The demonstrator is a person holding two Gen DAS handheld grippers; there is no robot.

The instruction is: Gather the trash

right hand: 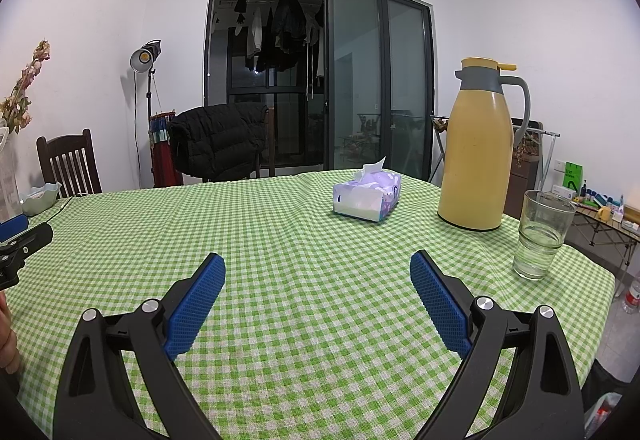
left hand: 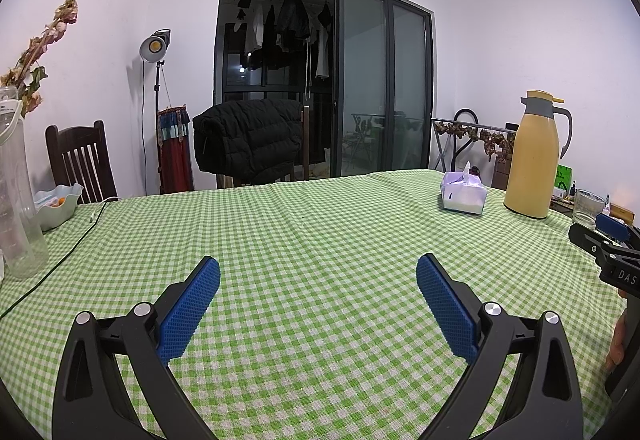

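Green-checked table (right hand: 280,224) showed no obvious trash. Left gripper (left hand: 318,276) and right gripper (right hand: 318,274) both hovered spread wide, empty. Nearest candidate, tissue pack (right hand: 366,196), lay ahead-right, closer to right gripper, beside yellow flask (right hand: 476,144) and glass (right hand: 540,236).

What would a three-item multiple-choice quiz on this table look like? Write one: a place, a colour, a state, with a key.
1. The tissue pack lies where, in the right wrist view?
A. left of the yellow thermos jug
B. right of the jug
C. inside the glass

2. The tablecloth check is:
A. red and white
B. green and white
C. blue and black

3. The right tongs are:
A. shut on the pack
B. shut on nothing
C. open, holding nothing

Key: 1 A, the pack sits left of the jug; 2 B, the checks are green; 3 C, the blue pads stand wide apart over bare cloth.
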